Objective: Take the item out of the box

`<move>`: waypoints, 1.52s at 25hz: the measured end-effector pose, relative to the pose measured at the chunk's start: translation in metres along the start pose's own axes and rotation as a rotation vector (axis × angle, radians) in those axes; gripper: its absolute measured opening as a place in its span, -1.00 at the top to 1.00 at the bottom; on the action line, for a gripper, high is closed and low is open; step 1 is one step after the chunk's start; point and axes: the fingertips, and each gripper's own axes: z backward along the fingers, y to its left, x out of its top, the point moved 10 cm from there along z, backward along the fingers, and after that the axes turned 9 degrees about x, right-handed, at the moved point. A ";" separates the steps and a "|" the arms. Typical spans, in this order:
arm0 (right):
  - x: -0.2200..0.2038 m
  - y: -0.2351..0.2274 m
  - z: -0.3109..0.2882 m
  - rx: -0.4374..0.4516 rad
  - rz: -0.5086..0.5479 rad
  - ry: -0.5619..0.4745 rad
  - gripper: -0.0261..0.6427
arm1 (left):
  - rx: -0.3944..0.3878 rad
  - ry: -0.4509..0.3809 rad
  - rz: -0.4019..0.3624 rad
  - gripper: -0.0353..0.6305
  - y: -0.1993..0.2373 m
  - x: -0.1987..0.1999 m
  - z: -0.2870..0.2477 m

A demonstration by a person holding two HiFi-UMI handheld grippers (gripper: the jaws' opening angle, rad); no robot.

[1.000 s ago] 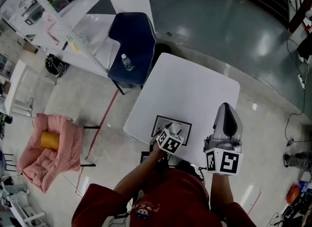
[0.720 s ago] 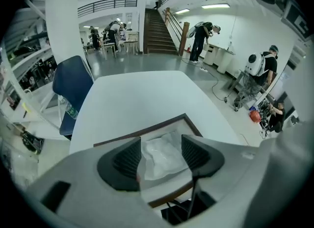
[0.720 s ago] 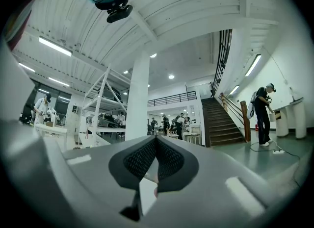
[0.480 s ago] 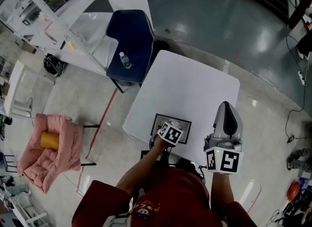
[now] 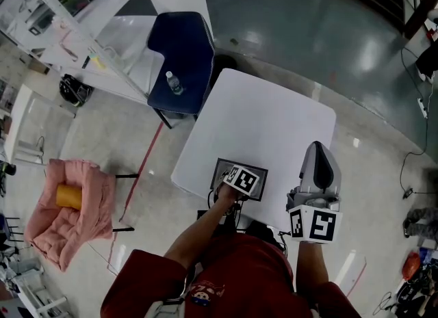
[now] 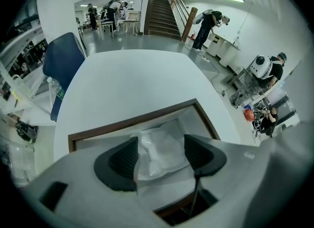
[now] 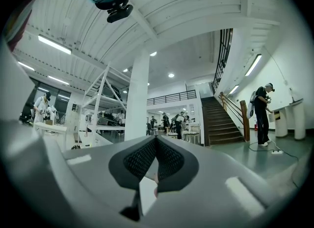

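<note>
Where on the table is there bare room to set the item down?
Bare: the far half of the table, beyond the box and right gripper, and the strip between them. Crowded: the near left edge, where the left gripper, jaws just opening, straddles the white wrapped item in the box.

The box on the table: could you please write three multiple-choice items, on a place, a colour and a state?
1. Where is the box? A floor; B white table, near edge; C shelf.
2. The chair is which colour? A dark blue; B red; C green.
3. The left tongs are? A shut on the box rim; B open over a white packet; C laid flat on the table.
1B: it sits at the table's near edge. 2A: the seat is navy. 3B: the jaws have just been opening and stand apart, the packet between them.
</note>
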 end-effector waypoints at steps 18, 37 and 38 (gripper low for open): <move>-0.004 -0.009 0.002 -0.007 -0.003 0.016 0.92 | 0.005 0.099 0.017 -0.07 -0.005 -0.002 -0.033; -0.007 -0.011 -0.002 -0.016 -0.006 0.030 0.92 | 0.057 0.149 -0.050 0.23 -0.004 -0.002 -0.042; -0.007 -0.010 -0.003 -0.016 -0.005 0.030 0.92 | 0.058 0.153 -0.054 0.25 -0.002 -0.002 -0.043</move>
